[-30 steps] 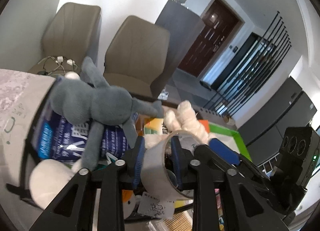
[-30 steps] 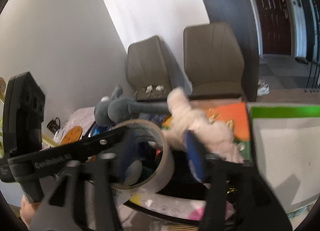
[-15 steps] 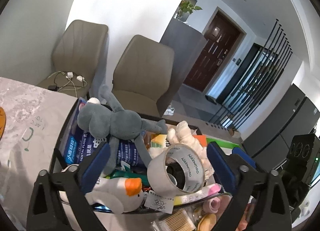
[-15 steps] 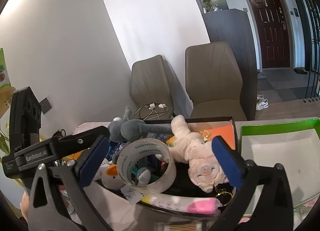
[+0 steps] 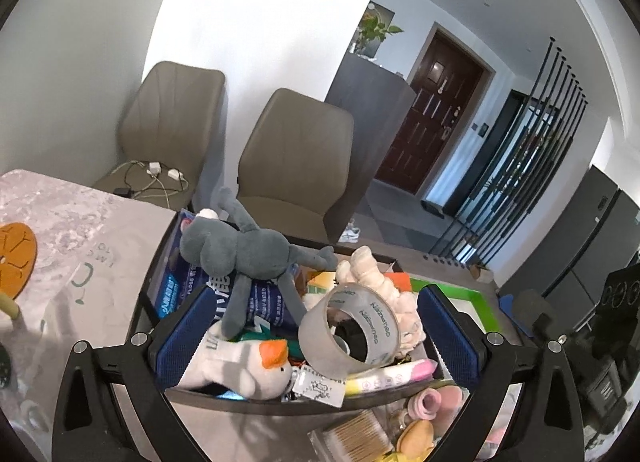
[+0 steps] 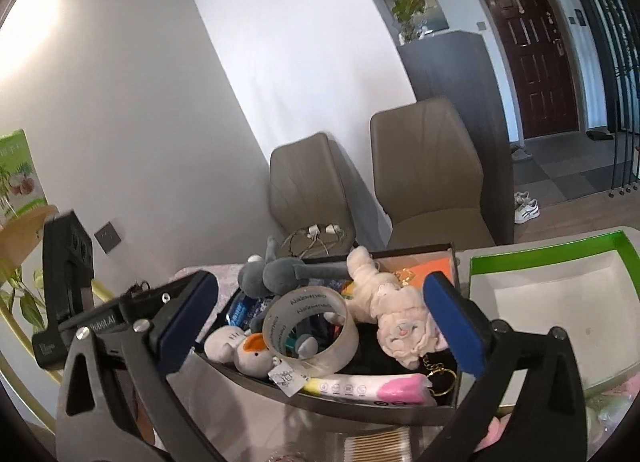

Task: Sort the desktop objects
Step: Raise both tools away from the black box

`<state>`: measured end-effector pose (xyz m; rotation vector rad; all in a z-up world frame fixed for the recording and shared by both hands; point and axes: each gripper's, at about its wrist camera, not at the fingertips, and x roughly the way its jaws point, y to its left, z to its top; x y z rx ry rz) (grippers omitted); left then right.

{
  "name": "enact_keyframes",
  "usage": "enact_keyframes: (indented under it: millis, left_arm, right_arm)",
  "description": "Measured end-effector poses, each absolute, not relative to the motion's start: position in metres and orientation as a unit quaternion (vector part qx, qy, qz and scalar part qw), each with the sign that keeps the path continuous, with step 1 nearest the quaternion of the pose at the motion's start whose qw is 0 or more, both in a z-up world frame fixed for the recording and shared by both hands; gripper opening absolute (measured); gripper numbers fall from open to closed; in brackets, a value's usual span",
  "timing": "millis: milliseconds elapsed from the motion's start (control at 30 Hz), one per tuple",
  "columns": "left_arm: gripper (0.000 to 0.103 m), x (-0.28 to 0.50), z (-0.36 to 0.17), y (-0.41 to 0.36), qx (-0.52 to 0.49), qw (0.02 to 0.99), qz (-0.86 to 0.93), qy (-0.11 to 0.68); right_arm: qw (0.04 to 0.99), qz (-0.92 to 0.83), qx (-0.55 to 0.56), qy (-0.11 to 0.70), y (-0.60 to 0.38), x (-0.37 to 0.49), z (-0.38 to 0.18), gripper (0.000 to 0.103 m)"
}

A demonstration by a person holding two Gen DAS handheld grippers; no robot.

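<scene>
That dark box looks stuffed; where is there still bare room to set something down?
The green-rimmed tray right of the dark box has a bare white floor. The grey tabletop, between the box and the orange coaster, is also bare. The box itself is crowded: tape roll, grey plush, pink plush and white duck are piled together.

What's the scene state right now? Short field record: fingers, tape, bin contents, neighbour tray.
left gripper: fingers open, nothing between the pads
right gripper: fingers open, empty
tape roll: on top of the pile in the dark bin, on edge, tilted
bin contents: grey plush, cream plush, white bird plush, blue packet
green tray: beside bin, looks empty
</scene>
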<state>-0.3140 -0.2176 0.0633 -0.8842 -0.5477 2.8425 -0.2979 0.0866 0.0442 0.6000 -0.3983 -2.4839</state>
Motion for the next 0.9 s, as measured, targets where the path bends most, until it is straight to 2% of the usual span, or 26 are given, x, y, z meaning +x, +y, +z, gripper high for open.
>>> enact_keyframes:
  millis: [267, 900]
  left_arm:
    - [0.101, -0.289, 0.079, -0.211, -0.261, 0.059, 0.947, -0.177]
    - [0.101, -0.224, 0.076, -0.2, -0.274, 0.045, 0.946, -0.167]
  right_arm:
    - [0.289, -0.923, 0.197, -0.161, 0.096, -0.276, 0.059, 0.103]
    - [0.297, -0.921, 0.194, -0.16, 0.114, -0.203, 0.064, 0.103]
